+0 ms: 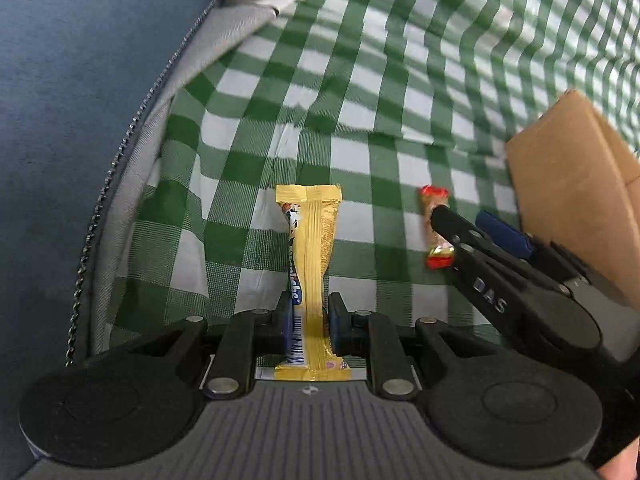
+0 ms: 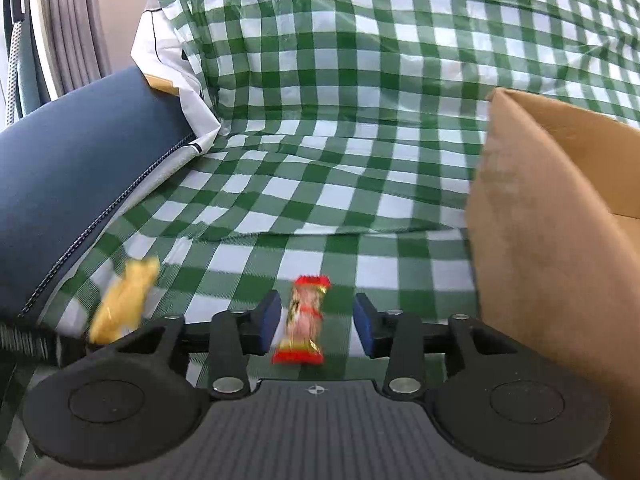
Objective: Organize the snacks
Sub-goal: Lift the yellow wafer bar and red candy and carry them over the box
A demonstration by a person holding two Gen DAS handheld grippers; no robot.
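Two snack packets show in the left wrist view. The left gripper (image 1: 308, 320) has its fingers clamped on a long yellow snack bar (image 1: 310, 248), which stands out ahead of them over a green-and-white checked cloth (image 1: 360, 60). To the right, the right gripper (image 1: 466, 226) reaches in beside a small red-and-gold candy (image 1: 434, 220), with an open cardboard box (image 1: 572, 184) just behind it. A dark blue cushion (image 1: 60, 100) with a zip runs down the left side.

From the right wrist view, the right gripper's (image 2: 316, 320) fingers stand apart, and the red-and-gold candy (image 2: 304, 320) sits between them, touching neither pad. The cardboard box (image 2: 540, 220) rises close on the right; the yellow snack bar (image 2: 124, 304) is a blur at lower left.

As a judgement, the candy could tip or skid away if the fingers close off-centre, and the slack cloth may bunch underneath. The bar, held near one end, could swing or slip.

The box's inside is hidden, its far edge is cut off, and both wrappers' print is too blurred to read fully.
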